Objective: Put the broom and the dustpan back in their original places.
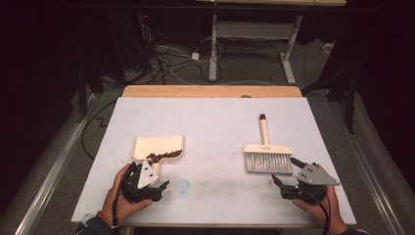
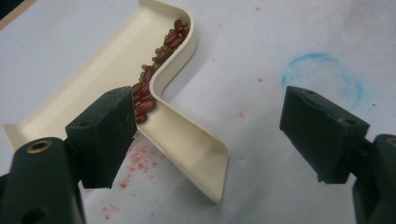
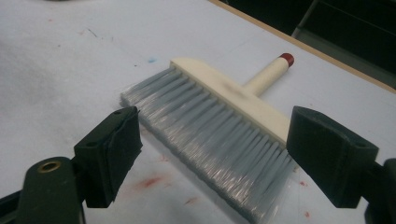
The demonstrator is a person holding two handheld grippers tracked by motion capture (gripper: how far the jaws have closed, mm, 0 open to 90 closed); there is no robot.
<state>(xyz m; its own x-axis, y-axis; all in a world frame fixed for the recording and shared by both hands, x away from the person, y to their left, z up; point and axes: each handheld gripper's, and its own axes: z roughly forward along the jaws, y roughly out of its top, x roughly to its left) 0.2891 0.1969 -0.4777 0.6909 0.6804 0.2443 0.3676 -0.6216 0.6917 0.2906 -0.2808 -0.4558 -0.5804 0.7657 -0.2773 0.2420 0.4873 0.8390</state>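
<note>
A cream dustpan lies at the left of the white table, with red beans and small green ones piled along its near wall. Its handle points toward my left gripper, which stands open just short of it with nothing between the jaws. At the right lies a cream hand brush with grey bristles and a red-tipped handle pointing away. My right gripper is open near the bristles' near right corner, holding nothing.
A faint blue ring is drawn on the table between the two grippers, with red smudges around it. Beyond the far wooden edge are the legs of another table and cables on the floor.
</note>
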